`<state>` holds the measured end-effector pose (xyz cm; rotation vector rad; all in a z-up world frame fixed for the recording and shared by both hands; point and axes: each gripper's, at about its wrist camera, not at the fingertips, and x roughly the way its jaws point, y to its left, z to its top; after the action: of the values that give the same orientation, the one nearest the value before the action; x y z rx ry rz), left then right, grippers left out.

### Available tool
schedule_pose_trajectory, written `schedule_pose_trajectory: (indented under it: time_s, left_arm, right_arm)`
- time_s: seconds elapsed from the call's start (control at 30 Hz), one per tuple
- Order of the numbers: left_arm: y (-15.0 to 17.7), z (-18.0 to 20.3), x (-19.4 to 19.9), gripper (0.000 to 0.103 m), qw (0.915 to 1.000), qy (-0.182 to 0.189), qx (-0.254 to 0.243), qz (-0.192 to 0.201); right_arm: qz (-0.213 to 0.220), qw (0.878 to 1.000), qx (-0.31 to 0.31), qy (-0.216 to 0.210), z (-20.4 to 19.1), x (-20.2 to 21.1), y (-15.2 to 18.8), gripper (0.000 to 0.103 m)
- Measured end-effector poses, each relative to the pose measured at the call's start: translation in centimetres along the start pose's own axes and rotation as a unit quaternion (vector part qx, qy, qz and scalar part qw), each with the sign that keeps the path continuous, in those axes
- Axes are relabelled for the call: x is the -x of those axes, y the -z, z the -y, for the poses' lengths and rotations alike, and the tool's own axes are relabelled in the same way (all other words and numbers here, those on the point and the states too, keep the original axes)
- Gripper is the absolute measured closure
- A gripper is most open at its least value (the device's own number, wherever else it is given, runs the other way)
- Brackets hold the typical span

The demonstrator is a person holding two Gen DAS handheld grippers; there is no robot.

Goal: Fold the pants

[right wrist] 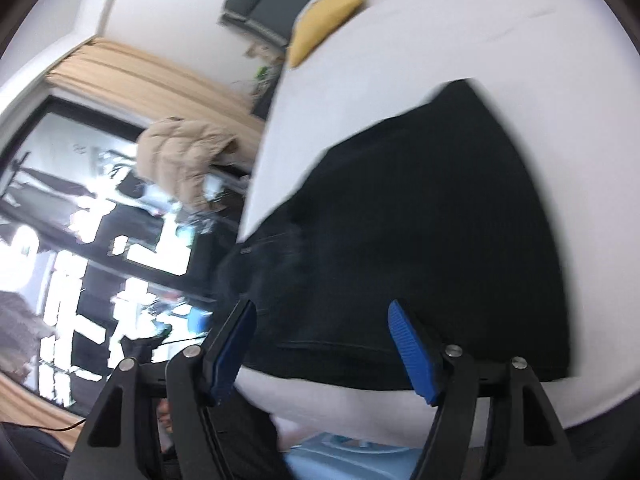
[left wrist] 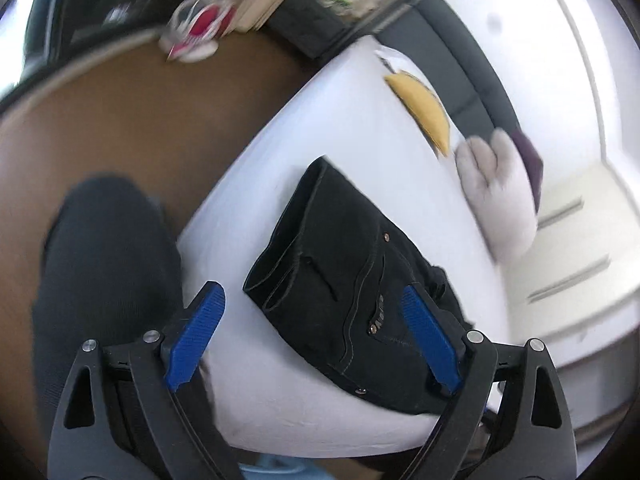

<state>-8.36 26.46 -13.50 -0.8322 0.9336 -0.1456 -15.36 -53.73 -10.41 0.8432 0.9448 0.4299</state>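
Black denim pants (left wrist: 340,280) lie folded into a compact bundle on a white bed (left wrist: 320,120), with a back pocket and rivets facing up. In the right wrist view the pants (right wrist: 400,240) fill the middle as a dark, blurred slab on the white sheet (right wrist: 480,40). My left gripper (left wrist: 314,336) is open and empty, held above the near edge of the bundle. My right gripper (right wrist: 322,348) is open and empty, just above the pants' near hem.
A yellow cushion (left wrist: 420,112) and a grey plush toy (left wrist: 496,196) lie at the head of the bed by a dark headboard (left wrist: 460,72). Brown floor (left wrist: 120,128) is on the left. A beige jacket (right wrist: 180,152) hangs by a window (right wrist: 80,200).
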Motion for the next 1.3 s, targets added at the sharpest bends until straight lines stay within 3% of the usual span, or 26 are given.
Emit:
schedule_pose_trajectory:
  time_s: [0.13, 0.4, 0.57, 0.63, 0.7, 0.8, 0.9, 1.03, 1.1, 1.3]
  left_arm:
    - [0.4, -2.2, -1.7, 0.013, 0.9972, 0.035, 0.056, -0.037]
    - [0.0, -3.6, -3.8, 0.015, 0.9942, 0.051, 0.077, -0.057]
    - [0.8, -3.1, -6.3, 0.018, 0.9927, 0.056, 0.096, -0.046]
    - [0.7, -3.4, -6.7, 0.024, 0.9924, 0.055, 0.101, -0.044]
    - [0.6, -3.6, -7.1, 0.049, 0.9923, 0.05, 0.104, -0.045]
    - [0.5, -4.0, -7.4, 0.069, 0.9914, 0.05, 0.109, -0.052]
    - [0.6, -3.9, -6.7, 0.077, 0.9916, 0.05, 0.11, -0.048]
    - [0.5, -2.9, -5.8, 0.087, 0.9944, 0.05, 0.086, -0.036]
    - [0.5, -2.1, -5.4, 0.089, 0.9958, 0.05, 0.07, -0.032]
    - [0.0, 1.3, -4.2, 0.092, 0.9988, 0.045, 0.009, -0.017]
  right_arm:
    - [-0.02, 0.998, 0.001, -0.053, -2.3, -2.4, -0.3, 0.043]
    - [-0.064, 0.994, -0.014, -0.087, -4.1, -7.6, -1.2, 0.045]
    - [-0.079, 0.992, -0.003, -0.097, -5.0, -9.1, -2.7, 0.045]
    - [-0.09, 0.992, 0.001, -0.092, -5.2, -9.8, -3.1, 0.045]
    - [-0.104, 0.991, 0.002, -0.079, -5.0, -10.6, -3.6, 0.045]
    - [-0.131, 0.989, -0.007, -0.066, -4.5, -12.3, -4.1, 0.045]
    - [-0.154, 0.986, -0.011, -0.057, -4.4, -13.9, -4.6, 0.045]
    - [-0.199, 0.98, -0.002, -0.005, -4.1, -16.7, -4.9, 0.045]
    - [-0.219, 0.975, -0.011, 0.032, -2.8, -18.1, -4.8, 0.06]
    - [-0.202, 0.978, -0.021, 0.036, -1.7, -18.0, -4.5, 0.062]
